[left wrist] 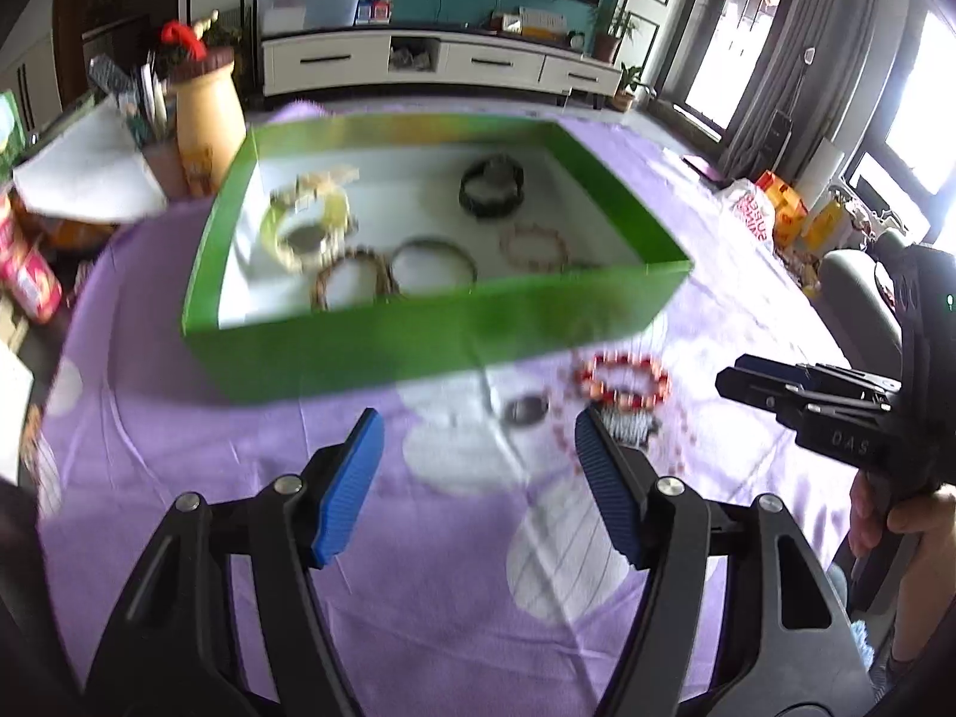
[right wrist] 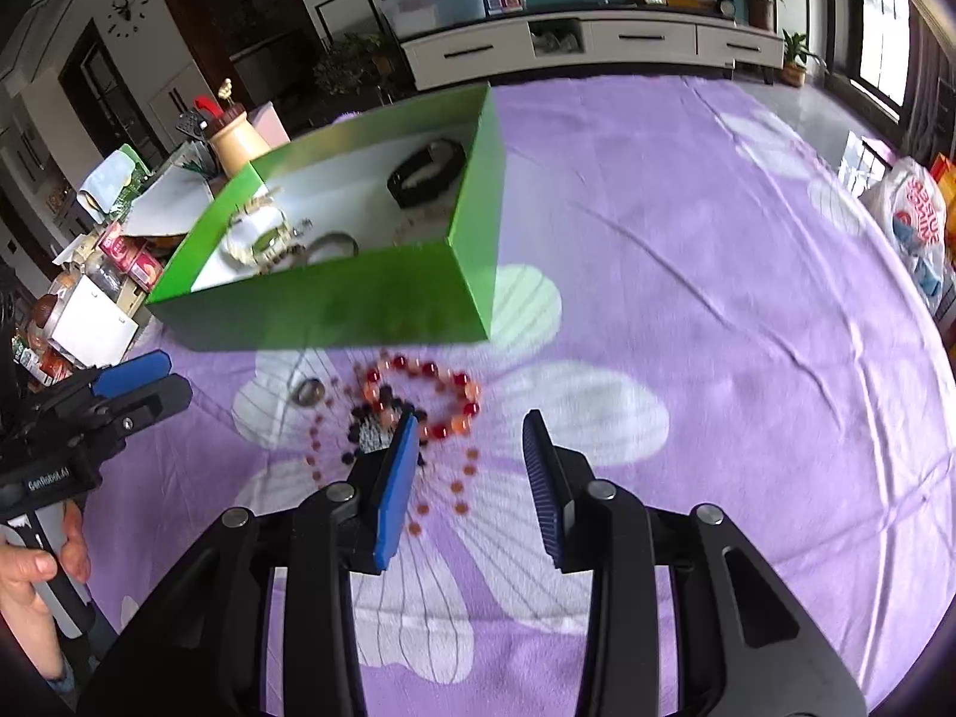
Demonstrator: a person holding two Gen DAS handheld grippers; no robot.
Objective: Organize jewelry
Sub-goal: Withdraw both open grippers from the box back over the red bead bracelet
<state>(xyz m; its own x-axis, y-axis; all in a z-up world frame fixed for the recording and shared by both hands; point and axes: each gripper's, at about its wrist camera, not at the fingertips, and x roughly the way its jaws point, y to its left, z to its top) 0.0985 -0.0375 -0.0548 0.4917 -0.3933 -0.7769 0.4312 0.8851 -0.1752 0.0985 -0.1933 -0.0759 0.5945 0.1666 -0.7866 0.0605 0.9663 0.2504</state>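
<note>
While both tools hang above the purple floral cloth [right wrist: 687,227] covering the surface, neither carries anything. The left hand-held gripper [left wrist: 478,436] has its blue pads spread wide, with only cloth between them; in the right wrist view the same tool appears at the left edge, held in a hand [right wrist: 36,573]. The right hand-held gripper [right wrist: 469,436] is also parted, at a moderate gap, its left pad just over the near edge of the loose jewelry; the left wrist view shows it from the side at the right edge, but there the gap cannot be judged. A green box [left wrist: 430,328] with a white interior sits on the cloth beyond both tools. Inside it lie a black bracelet [left wrist: 491,186] toward the far side, a pale yellow-green bangle cluster [left wrist: 308,227] at the left, a brown beaded bracelet [left wrist: 352,278], a thin dark bangle [left wrist: 433,266] and a pinkish beaded bracelet [left wrist: 533,246] nearer the front wall; motion blur softens their detail. Outside the box, just in front of its near wall, rest a red-and-orange beaded bracelet [right wrist: 427,400], a small grey oval ring or pendant [right wrist: 309,391], a dark beaded piece [right wrist: 373,427] partly hidden by the right tool's pad, and a strand of small reddish beads [right wrist: 460,487] trailing toward the camera.
</note>
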